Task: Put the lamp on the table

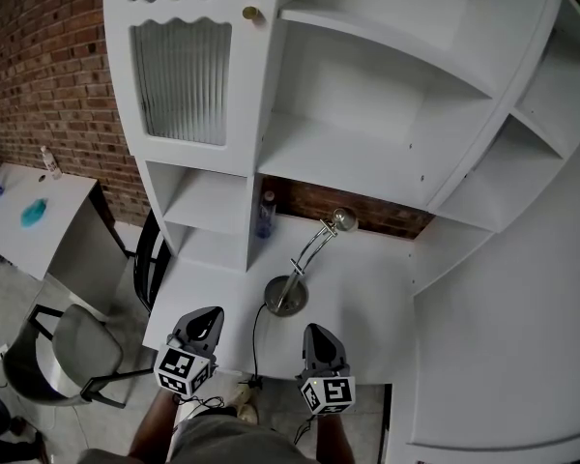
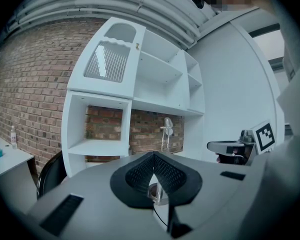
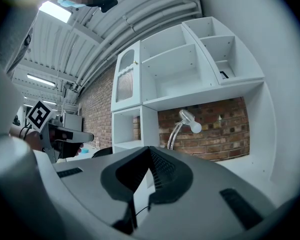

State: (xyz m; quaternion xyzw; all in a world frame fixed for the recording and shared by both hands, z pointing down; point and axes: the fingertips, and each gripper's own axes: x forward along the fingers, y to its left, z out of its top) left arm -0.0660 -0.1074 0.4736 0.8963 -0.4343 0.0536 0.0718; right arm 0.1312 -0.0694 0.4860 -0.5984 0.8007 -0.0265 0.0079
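Observation:
A chrome desk lamp (image 1: 286, 295) stands upright on the white desk (image 1: 367, 288), its round base near the middle and its curved neck rising to the head (image 1: 343, 220) by the brick back wall. Its black cord (image 1: 254, 341) runs off the front edge. Both grippers hang near that front edge, apart from the lamp. My left gripper (image 1: 209, 315) sits left of the base and my right gripper (image 1: 314, 332) just in front of it. Each has its jaws together with nothing held. The lamp (image 2: 167, 129) shows ahead in the left gripper view, and the lamp (image 3: 189, 119) also stands ahead in the right gripper view.
A white shelf unit (image 1: 367, 114) wraps over the desk, with a ribbed-glass cabinet door (image 1: 184, 80) at upper left. A blue bottle (image 1: 266, 214) stands at the desk's back left. A grey chair (image 1: 72, 351) and a white side table (image 1: 63, 216) are off to the left.

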